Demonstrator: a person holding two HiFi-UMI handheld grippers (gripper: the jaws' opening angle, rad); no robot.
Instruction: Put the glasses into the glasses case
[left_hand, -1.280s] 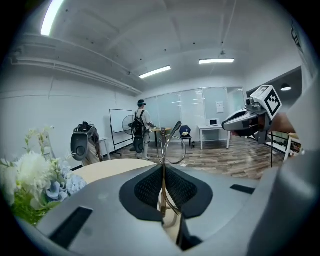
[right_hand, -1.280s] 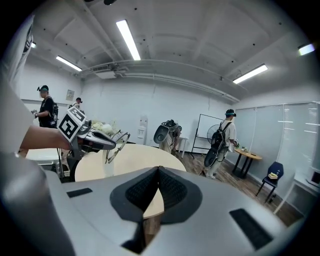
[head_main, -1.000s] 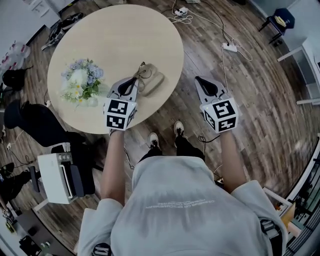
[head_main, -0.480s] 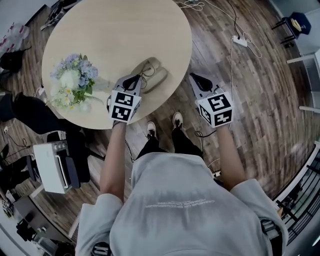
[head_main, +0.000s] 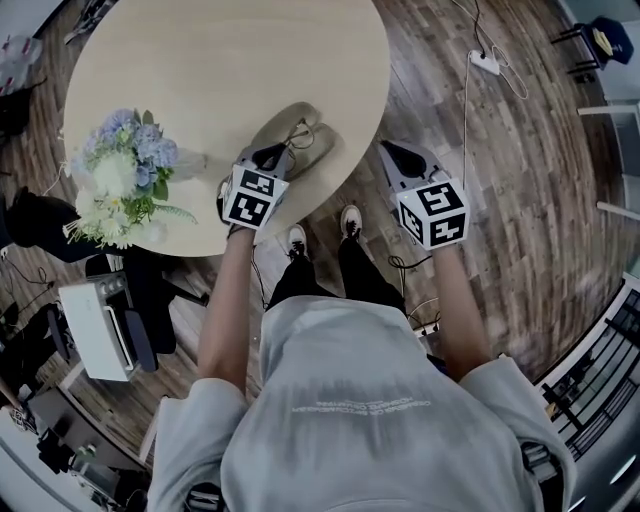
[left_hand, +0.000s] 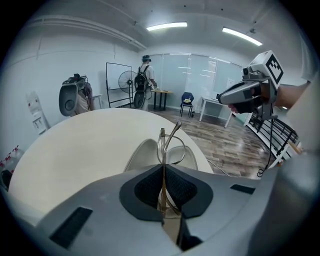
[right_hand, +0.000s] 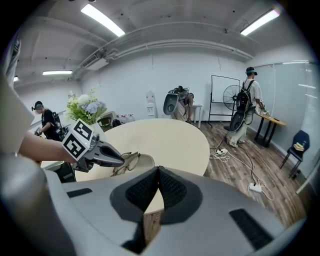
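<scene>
The beige glasses case (head_main: 318, 146) lies open near the round table's front edge. My left gripper (head_main: 274, 156) is shut on a temple of the thin-framed glasses (head_main: 299, 133) and holds them over the case. In the left gripper view the glasses (left_hand: 169, 145) stick up from the closed jaws, with the case (left_hand: 142, 156) just beyond. My right gripper (head_main: 396, 157) hangs off the table over the wooden floor, shut and holding nothing. The right gripper view shows the left gripper (right_hand: 102, 154), the glasses (right_hand: 124, 163) and the case (right_hand: 144, 161) from the side.
A bouquet of blue and white flowers (head_main: 118, 180) stands at the table's (head_main: 220, 60) left edge. A power strip with cables (head_main: 486, 62) lies on the floor at the right. My feet (head_main: 320, 228) stand by the table edge. People stand far off in the room (right_hand: 246, 105).
The left gripper has carried the glasses slightly further over the open case. The head view has shifted, so the table sits higher in the frame. The right gripper has stayed off the table.
</scene>
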